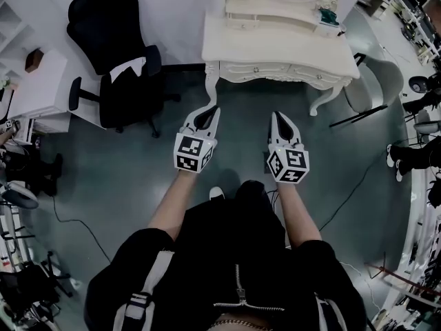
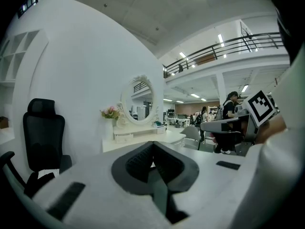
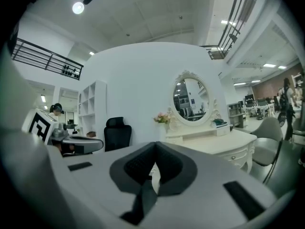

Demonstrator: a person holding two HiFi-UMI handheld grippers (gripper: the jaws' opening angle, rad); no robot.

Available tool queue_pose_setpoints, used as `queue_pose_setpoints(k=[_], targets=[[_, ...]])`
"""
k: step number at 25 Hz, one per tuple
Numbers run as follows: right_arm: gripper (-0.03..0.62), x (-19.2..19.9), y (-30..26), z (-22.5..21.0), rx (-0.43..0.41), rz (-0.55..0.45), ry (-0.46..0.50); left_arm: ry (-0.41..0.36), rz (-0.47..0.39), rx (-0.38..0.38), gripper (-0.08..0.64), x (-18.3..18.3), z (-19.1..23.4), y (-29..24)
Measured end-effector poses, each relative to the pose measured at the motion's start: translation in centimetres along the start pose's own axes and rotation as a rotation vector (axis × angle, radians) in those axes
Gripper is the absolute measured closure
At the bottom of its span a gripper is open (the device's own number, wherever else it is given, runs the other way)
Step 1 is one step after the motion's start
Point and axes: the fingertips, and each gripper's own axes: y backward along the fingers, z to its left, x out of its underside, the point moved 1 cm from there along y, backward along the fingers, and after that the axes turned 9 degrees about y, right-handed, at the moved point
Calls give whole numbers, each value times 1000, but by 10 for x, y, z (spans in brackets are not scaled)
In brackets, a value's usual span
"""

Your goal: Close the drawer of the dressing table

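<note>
Up front: carved wht dressing table (image 1: 275,47)

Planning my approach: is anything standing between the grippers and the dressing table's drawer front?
Nothing visible. Only bare floor lies between the left gripper, the right gripper and the dressing table. The black office chair stands off left, the grey chair off right, both clear of the path.

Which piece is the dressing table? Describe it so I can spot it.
Look along the white wall, between the black office chair and the grey chair: the dressing table stands there. It alone is cream with curved carved legs, an oval mirror on top and pink flowers beside it.
</note>
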Motion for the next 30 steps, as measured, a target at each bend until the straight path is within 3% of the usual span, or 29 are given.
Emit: queue_pose_setpoints(k=[12, 18, 30], targets=[[589, 4, -71, -15, 3, 23, -26, 17, 22, 7, 560, -5, 47, -56], [589, 7, -148, -51, -18, 46, -43, 21, 37, -3, 560, -17, 76, -127], [589, -24, -314, -123, -157, 57, 15, 31, 22, -125, 560, -68, 140, -266]])
